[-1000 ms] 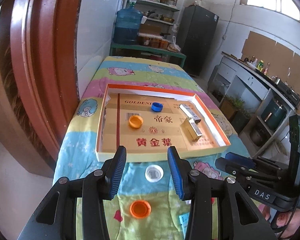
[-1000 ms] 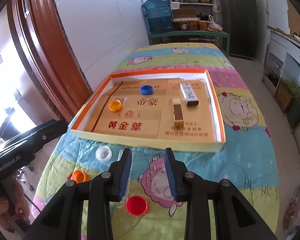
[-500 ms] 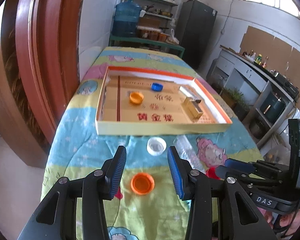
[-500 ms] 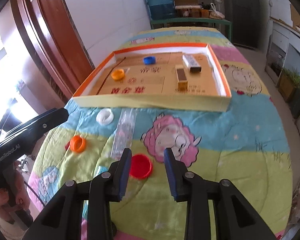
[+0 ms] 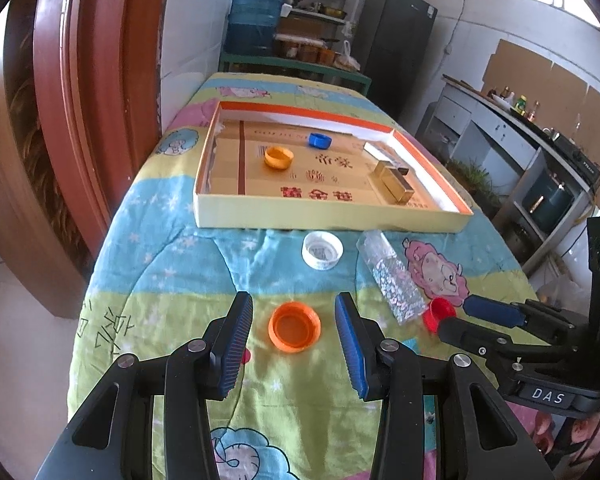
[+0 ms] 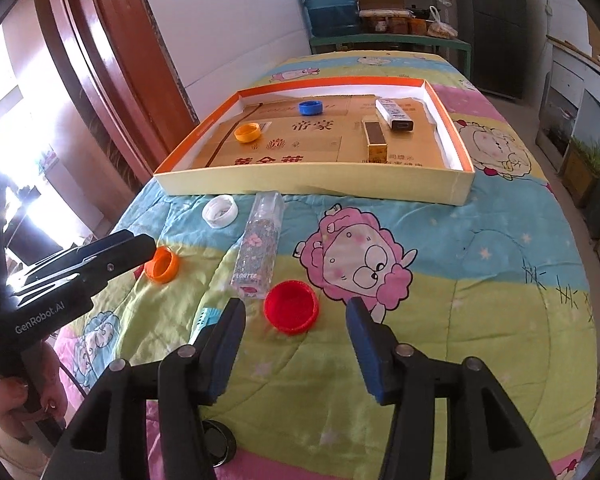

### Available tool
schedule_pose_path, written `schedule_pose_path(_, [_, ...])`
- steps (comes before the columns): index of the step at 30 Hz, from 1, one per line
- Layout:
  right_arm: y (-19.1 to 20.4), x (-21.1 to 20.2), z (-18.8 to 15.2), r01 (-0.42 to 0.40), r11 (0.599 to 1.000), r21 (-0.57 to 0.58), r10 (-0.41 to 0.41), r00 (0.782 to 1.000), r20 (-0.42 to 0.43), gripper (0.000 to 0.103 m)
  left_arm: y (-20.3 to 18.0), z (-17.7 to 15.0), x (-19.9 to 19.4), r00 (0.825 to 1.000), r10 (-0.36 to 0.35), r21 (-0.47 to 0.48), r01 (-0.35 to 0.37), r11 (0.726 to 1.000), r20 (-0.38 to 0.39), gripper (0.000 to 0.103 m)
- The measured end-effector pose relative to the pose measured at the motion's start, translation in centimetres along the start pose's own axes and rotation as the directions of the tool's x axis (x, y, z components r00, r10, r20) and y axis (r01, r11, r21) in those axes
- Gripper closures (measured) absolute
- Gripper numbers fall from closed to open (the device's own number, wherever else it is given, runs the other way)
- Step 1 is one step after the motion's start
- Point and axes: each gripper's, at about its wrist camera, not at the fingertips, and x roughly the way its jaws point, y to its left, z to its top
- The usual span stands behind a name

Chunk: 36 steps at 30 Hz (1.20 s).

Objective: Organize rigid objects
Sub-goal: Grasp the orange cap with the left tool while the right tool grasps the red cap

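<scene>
My left gripper [image 5: 294,330] is open, its fingers on either side of an orange cap [image 5: 294,326] on the quilt. My right gripper [image 6: 296,322] is open around a red cap [image 6: 291,306]. A white cap [image 5: 322,249] and a clear patterned box [image 5: 392,276] lie between the grippers and the tray. The shallow orange-rimmed cardboard tray [image 5: 332,214] holds an orange cap [image 5: 279,157], a blue cap [image 5: 320,140], a gold box [image 5: 394,181] and a white box [image 6: 394,113]. In the right wrist view the left gripper [image 6: 148,254] touches the orange cap [image 6: 162,264].
The table is covered by a cartoon-print quilt [image 6: 480,264]. A red-brown door frame [image 5: 80,100] stands at the left. A blue water jug [image 5: 254,24], shelves and a dark fridge [image 5: 394,36] stand beyond the far end.
Both grippers have pulled back from the tray and lowered toward the near caps. The right gripper's jaws have opened wider, now around the red cap; the left now frames the orange cap.
</scene>
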Motion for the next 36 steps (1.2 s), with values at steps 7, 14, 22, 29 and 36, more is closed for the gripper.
schedule_pose_path(7, [0.4,0.7,-0.3,0.042,0.999,-0.029,-0.043,0.999,-0.013,0.051,-0.2,-0.6,1.2,0.999,0.006,0.019,-0.005,1.000,-0.042,0.059])
schedule_pose_path(14, [0.6,1.0,-0.3,0.059,0.997,-0.050,-0.059,0.998,-0.011,0.051,0.0,-1.0,2.0,0.998,0.016,0.023,-0.015,1.000,-0.054,0.059])
schedule_pose_path(22, [1.0,1.3,-0.4,0.079,0.994,-0.073,-0.080,0.997,-0.011,0.051,-0.5,-1.3,2.1,0.998,0.049,0.062,-0.047,0.997,-0.033,0.059])
schedule_pose_path(29, [1.5,1.4,-0.6,0.119,0.987,-0.112,-0.119,0.993,0.005,0.061,-1.4,-1.6,2.5,0.994,0.111,0.121,-0.109,0.987,-0.017,0.060])
schedule_pose_path(36, [1.2,1.3,-0.7,0.108,0.988,-0.113,-0.108,0.994,0.009,0.073,-1.1,-1.6,2.3,0.991,0.132,0.106,-0.130,0.986,-0.004,0.071])
